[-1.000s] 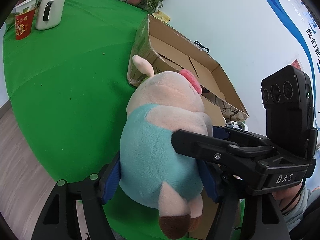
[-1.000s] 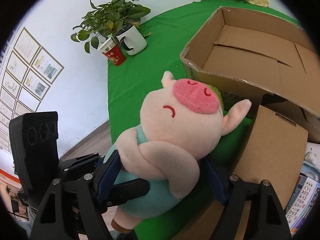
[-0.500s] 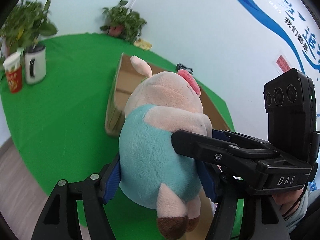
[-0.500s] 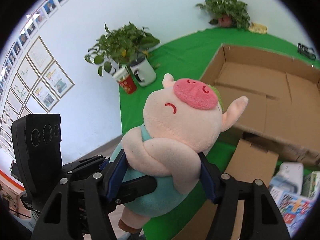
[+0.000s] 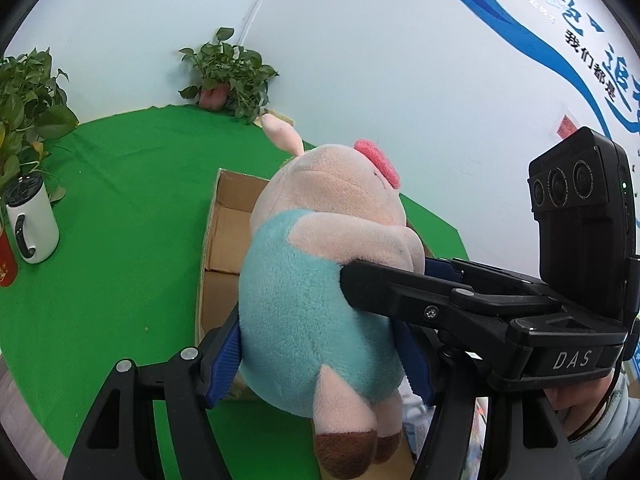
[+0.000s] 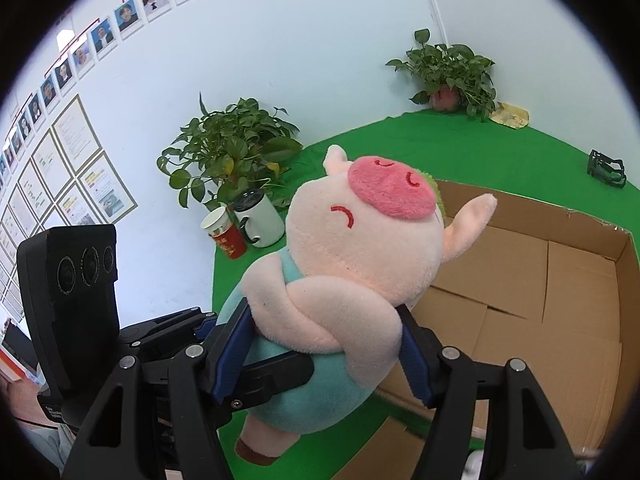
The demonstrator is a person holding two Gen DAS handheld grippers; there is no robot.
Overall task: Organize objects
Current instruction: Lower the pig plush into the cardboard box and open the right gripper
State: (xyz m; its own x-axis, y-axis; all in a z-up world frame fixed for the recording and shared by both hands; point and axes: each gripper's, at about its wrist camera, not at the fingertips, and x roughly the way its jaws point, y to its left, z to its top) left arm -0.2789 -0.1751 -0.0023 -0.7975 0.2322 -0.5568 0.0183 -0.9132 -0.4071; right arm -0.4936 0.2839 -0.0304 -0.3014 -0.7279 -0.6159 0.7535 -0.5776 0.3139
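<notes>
While both grippers are squeezing the plush pig point(image 5: 320, 304) between their fingers, the left gripper point(image 5: 320, 354) at its belly and the right gripper point(image 6: 324, 354) under its arms, it is hanging short of the cardboard box point(image 6: 560, 280) beyond; uneven release could be dropping it outside.

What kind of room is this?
Probably an office or company workroom: rows of staff portrait photos and framed notices on the white wall, a blue slogan banner, potted green plants.
</notes>
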